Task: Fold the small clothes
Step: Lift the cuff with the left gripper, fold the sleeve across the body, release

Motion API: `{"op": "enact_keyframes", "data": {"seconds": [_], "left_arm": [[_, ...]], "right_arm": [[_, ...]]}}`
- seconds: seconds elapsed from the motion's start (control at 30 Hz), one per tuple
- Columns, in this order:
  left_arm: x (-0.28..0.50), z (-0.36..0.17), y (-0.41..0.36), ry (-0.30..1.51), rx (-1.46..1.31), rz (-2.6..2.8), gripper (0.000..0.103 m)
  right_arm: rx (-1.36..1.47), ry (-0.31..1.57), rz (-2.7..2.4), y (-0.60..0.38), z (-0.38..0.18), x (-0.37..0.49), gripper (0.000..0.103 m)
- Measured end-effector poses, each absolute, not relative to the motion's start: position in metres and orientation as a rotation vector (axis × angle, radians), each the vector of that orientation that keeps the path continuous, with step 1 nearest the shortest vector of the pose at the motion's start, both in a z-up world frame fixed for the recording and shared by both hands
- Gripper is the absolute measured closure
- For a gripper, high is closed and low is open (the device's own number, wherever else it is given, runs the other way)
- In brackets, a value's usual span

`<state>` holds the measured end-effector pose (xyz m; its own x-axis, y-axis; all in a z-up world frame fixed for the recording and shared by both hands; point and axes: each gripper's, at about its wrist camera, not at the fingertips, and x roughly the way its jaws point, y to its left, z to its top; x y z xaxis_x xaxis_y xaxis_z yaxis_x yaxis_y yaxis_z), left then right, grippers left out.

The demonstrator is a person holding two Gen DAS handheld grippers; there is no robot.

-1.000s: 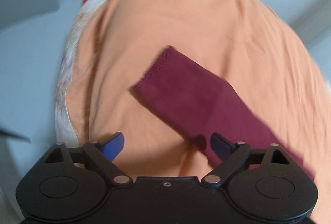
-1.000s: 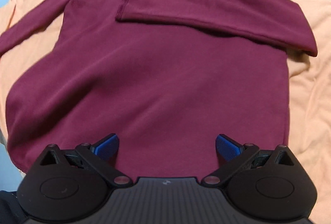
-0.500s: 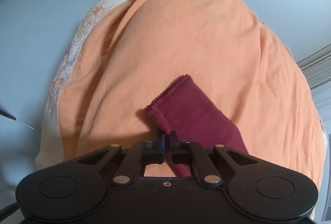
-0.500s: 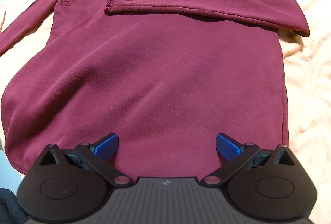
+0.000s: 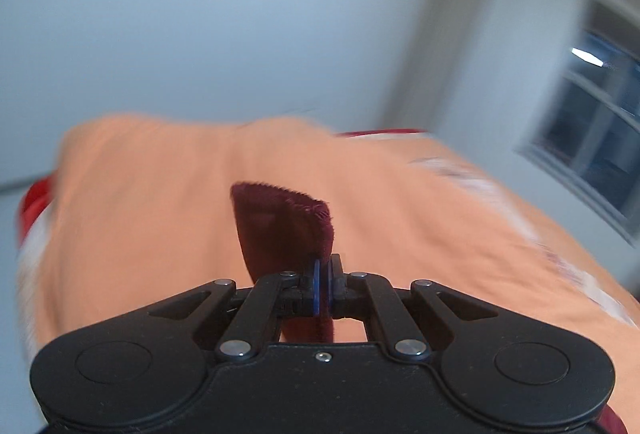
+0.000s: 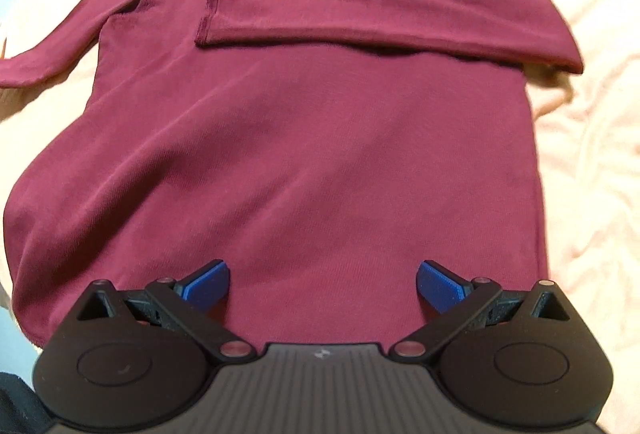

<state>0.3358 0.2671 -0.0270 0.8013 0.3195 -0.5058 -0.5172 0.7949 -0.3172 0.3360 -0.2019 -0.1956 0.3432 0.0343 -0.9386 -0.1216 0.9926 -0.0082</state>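
Observation:
A maroon long-sleeved shirt [image 6: 304, 161] lies flat on an orange sheet [image 6: 592, 169], neckline at the far side. One sleeve [image 6: 380, 17] is folded across the chest. The other sleeve [image 6: 60, 45] stretches out to the left. My right gripper [image 6: 322, 284] hovers open over the shirt's lower hem with nothing between its blue pads. In the left wrist view my left gripper [image 5: 323, 286] is shut on the maroon sleeve cuff [image 5: 280, 230], which stands up above the jaws, lifted off the orange sheet [image 5: 140, 193].
The orange sheet covers a bed with a white patterned edge and something red [image 5: 32, 197] at its far left. A pale wall [image 5: 240, 13] and a window [image 5: 592, 137] lie beyond the bed.
My left gripper shut on the sleeve cuff, then lifted it and swung round toward the wall and window. My right gripper stayed open and the shirt's view shifted slightly.

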Motion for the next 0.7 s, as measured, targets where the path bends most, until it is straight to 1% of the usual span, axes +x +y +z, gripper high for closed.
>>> {"op": "enact_keyframes", "data": {"seconds": [0.1, 0.3, 0.5, 0.7], "left_arm": [[0.364, -0.008, 0.223, 0.447, -0.365, 0.331, 0.1], [0.406, -0.005, 0.119, 0.456, -0.254, 0.085, 0.1], [0.423, -0.035, 0.023, 0.54, -0.174, -0.118, 0.1], [0.428, -0.085, -0.036, 0.647, -0.124, -0.263, 0.1]], "right_arm": [[-0.081, 1.173, 0.082, -0.207, -0.189, 0.337, 0.0], [-0.059, 1.126, 0.039, -0.222, -0.179, 0.336, 0.0], [0.016, 1.122, -0.019, -0.252, -0.175, 0.329, 0.0], [0.062, 1.13, -0.118, -0.283, -0.173, 0.321, 0.0]]}}
